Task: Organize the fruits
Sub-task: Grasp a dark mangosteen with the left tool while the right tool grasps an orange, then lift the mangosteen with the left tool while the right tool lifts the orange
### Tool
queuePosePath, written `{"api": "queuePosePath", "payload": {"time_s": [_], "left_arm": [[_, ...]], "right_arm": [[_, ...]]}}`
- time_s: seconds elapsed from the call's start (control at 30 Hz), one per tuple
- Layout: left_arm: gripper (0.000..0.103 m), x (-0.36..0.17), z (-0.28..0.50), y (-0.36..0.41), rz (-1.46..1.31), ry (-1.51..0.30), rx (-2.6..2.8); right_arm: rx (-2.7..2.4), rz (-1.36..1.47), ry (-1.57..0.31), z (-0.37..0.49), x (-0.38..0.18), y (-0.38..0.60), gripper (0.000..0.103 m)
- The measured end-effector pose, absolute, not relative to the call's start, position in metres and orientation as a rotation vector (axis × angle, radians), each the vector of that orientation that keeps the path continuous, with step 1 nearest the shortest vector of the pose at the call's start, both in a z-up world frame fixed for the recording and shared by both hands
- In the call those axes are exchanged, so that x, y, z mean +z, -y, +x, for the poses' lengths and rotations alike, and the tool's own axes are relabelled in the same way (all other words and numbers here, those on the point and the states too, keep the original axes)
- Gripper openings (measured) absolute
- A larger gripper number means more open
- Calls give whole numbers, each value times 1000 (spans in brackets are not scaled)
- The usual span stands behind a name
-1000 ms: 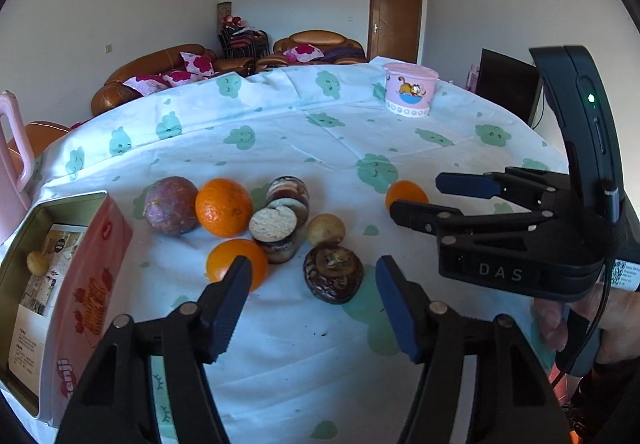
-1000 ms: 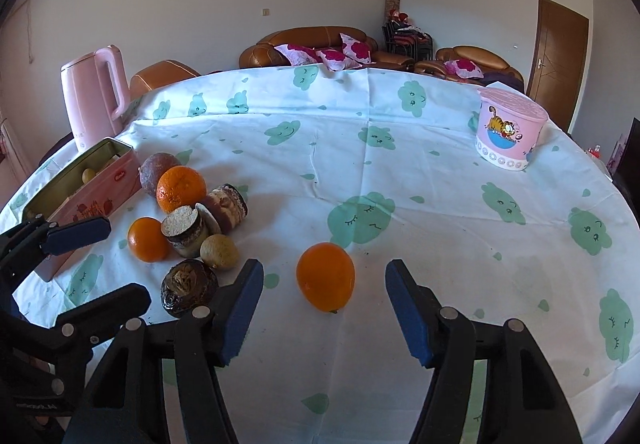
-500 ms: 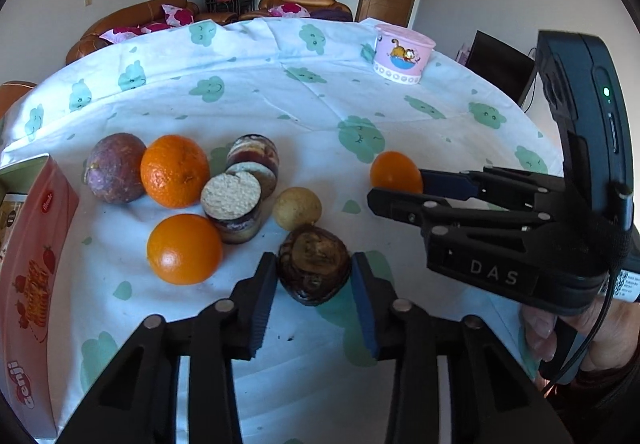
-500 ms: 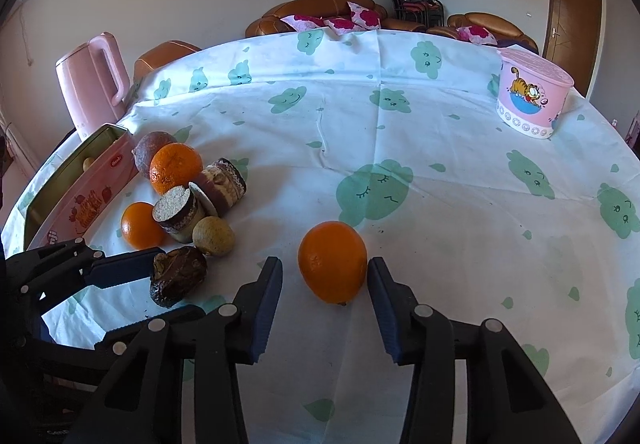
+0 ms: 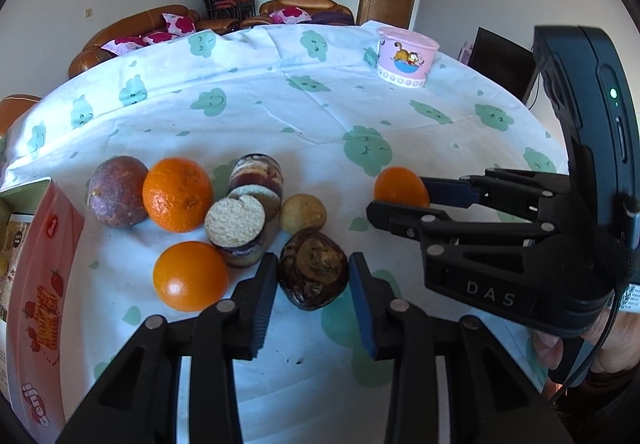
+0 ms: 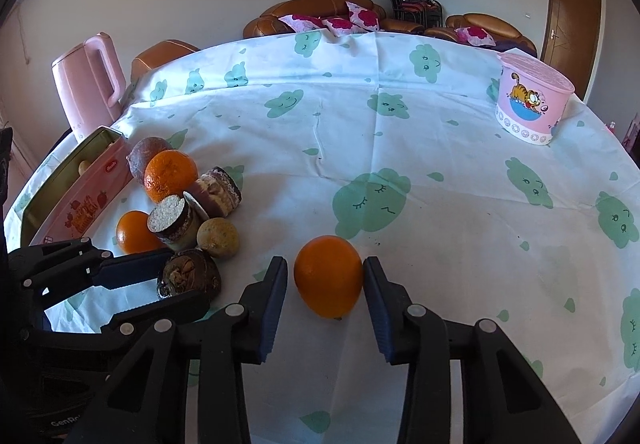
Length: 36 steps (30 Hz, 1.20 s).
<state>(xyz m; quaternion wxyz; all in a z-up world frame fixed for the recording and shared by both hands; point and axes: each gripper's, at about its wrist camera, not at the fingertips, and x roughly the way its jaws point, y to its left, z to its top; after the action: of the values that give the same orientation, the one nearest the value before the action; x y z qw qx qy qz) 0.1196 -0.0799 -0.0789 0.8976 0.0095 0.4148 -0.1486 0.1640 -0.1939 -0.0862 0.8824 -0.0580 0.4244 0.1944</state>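
Observation:
A dark brown wrinkled fruit [image 5: 313, 268] lies on the cloud-print tablecloth [image 5: 280, 116]. My left gripper [image 5: 314, 272] straddles it, its jaws closing, both blue pads against the fruit's sides. A lone orange [image 6: 328, 276] lies right of the pile. My right gripper [image 6: 325, 278] is closing on it, with a pad at each side. In the left wrist view the right gripper [image 5: 396, 196] clasps that orange [image 5: 400, 186]. The pile holds two oranges [image 5: 177, 194] [image 5: 190, 276], a purple fruit [image 5: 117, 190] and a small yellowish fruit [image 5: 303, 213].
Two cut, cake-like rolls [image 5: 236, 222] [image 5: 256, 172] lie among the fruits. An open pink tin box [image 5: 36, 284] stands at the left edge, a pink kettle [image 6: 90, 84] behind it. A pink cartoon tub [image 6: 532, 104] sits far right. The grippers stand close side by side.
Both pairs of jaws have narrowed from wide open onto their fruits. The left gripper moved forward until the dark fruit sat between its pads; the right one stayed about the orange.

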Motion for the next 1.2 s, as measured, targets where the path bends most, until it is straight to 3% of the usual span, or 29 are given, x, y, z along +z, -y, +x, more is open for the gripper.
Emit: {"api": "queuePosePath", "payload": {"time_s": [0.1,1.2], "left_arm": [[37,-72,115,75,30,-814,-290],[37,-41,82,47,-27,-539,-179]], "right_arm": [[418,-118,-874,162,-85,194,35],[509,-76,-566,113,-48,177,34]]}}
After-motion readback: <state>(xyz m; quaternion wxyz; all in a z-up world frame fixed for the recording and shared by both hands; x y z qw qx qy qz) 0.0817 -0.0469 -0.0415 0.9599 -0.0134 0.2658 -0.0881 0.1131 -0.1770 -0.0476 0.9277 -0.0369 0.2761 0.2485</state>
